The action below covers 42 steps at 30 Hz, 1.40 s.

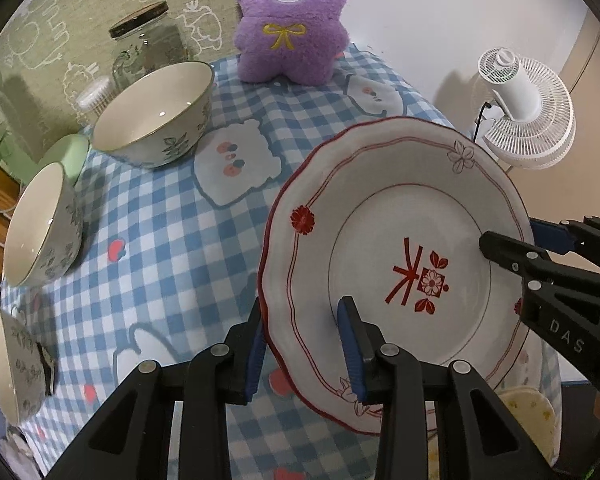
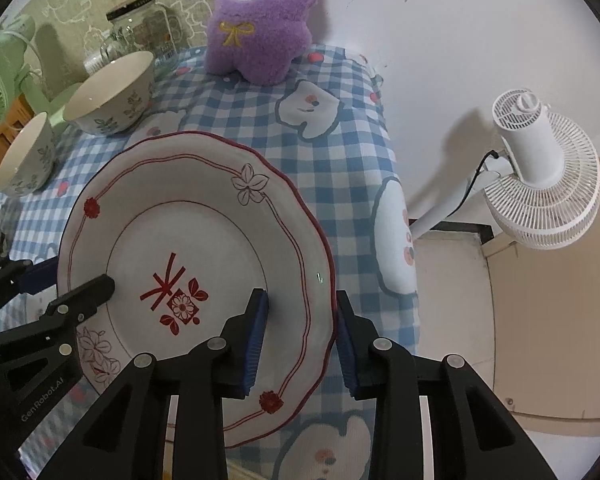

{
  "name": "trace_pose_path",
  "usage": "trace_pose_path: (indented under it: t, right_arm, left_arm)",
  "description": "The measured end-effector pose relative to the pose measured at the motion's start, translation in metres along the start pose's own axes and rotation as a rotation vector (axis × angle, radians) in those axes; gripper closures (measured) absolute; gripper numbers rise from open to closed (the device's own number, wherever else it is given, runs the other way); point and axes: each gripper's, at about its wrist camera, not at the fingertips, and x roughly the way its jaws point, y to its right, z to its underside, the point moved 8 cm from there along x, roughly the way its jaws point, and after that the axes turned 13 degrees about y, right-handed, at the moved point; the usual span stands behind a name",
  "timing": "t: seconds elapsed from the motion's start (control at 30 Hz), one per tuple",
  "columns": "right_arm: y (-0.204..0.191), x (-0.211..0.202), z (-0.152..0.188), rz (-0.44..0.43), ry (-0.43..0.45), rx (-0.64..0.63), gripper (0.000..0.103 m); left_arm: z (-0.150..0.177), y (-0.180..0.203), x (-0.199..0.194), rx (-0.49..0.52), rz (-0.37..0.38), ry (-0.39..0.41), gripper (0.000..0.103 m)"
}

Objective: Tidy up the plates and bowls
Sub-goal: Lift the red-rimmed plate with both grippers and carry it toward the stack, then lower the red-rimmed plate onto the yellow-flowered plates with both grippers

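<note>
Plate (image 1: 396, 264) hanging stiff, slick, breakable, left gripper (image 1: 306, 344) and right gripper (image 2: 300, 338) both pinching opposite rims.

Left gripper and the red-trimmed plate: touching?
Touching. The left wrist view shows the left gripper with one blue pad on each face of the plate rim.

Left claw (image 1: 304, 344) pinches the near rim of the red-trimmed plate (image 1: 396, 272), held tilted over the checkered bench (image 1: 172, 240). Right claw (image 1: 512, 240) grips its far edge. Three floral bowls (image 1: 156, 112) sit off left.
</note>
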Motion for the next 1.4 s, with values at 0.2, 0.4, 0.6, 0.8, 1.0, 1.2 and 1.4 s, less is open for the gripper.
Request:
trace_pose_path:
  t: [0.2,0.4,0.6,0.8,1.0,1.2,1.4]
  right_arm:
    - [-0.001,-0.018,-0.004,-0.001,0.022,0.027,0.068]
    - [0.000,-0.043,-0.012,0.000,0.058,0.029,0.068]
    - [-0.001,-0.066,-0.010,-0.006,0.067,0.026,0.068]
    - [-0.001,-0.086,0.001,-0.010,0.068,0.031,0.068]
    - [-0.005,-0.098,0.021,-0.010,0.052,0.024,0.068]
    - [-0.010,-0.105,0.045,-0.012,0.029,0.018,0.068]
    - [-0.013,-0.105,0.066,-0.019,0.004,0.019,0.068]
  left_arm:
    - [-0.006,0.000,-0.018,-0.012,-0.015,0.025,0.069]
    - [-0.017,0.003,-0.040,-0.015,-0.018,0.063,0.069]
    - [-0.015,0.005,-0.061,-0.011,-0.025,0.079,0.069]
    - [-0.007,0.010,-0.081,-0.017,-0.031,0.093,0.069]
    - [0.015,0.016,-0.091,-0.023,-0.025,0.072,0.069]
    - [0.040,0.021,-0.097,-0.039,-0.021,0.044,0.069]
    - [0.060,0.025,-0.100,-0.046,-0.020,0.023,0.069]
